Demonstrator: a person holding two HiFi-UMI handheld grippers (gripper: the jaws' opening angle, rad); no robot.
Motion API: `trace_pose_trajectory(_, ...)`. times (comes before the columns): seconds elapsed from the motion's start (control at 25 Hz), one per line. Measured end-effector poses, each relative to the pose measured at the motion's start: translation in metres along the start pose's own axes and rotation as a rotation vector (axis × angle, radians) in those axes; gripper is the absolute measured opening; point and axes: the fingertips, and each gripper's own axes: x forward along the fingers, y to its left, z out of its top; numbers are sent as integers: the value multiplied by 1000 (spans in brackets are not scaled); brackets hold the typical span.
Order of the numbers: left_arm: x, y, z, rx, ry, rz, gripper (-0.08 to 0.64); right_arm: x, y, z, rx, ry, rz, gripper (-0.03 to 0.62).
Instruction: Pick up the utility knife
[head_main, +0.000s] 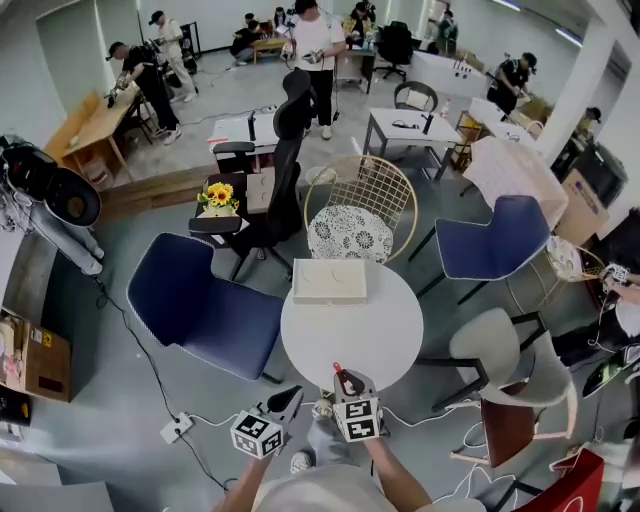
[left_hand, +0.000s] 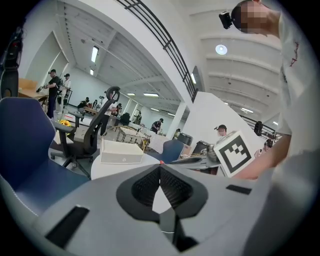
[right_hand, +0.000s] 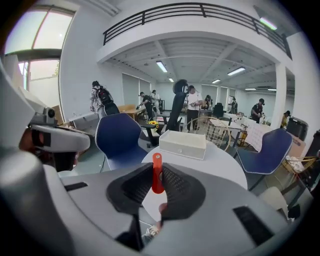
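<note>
The right tool (right_hand: 156, 172) is clenched on the utility knife (right_hand: 157, 173). The red handle stands upright between the two black ribbed pads, and its rounded end pokes out above them. In the head view this tool sits at the near rim of the round white table (head_main: 350, 335), with the knife's red tip pointing in over the table top. The knife is in the grip, not lying on the table.

The left tool (head_main: 284, 401) hangs just off the table's near rim, to the left of the right tool and over the grey floor. Its own view shows the pads meeting at their tips with nothing between them, so it is closed and empty.

A flat white box (head_main: 329, 281) lies on the far side of the table, well apart from both tools. A blue chair (head_main: 200, 300) stands at the table's left side.
</note>
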Motion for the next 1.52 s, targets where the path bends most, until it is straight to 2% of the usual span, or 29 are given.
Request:
trace_pose_trajectory(0.4,-10,-29,39,102,-95,-38,12,-58,3,39,3,-188,-55,66)
trace_pose_trajectory(0.64,-24,-43,47,127,-138,-60,12,-95,20,55,-5,-296,-72,66)
trace_pose_trajectory(0.84,-44,-67,45,144,-158,-78,12,-114,37,42,-1,-305,-69,66)
trace_pose_trajectory(1.16,-72,-94,18,139,-157,-95,12,-147,67,10,-3,-296,-69,66)
trace_pose_trajectory(1.52,-80,-124,-4,139,-135,-116,12,-173,69,-15,5,-277,-82,66)
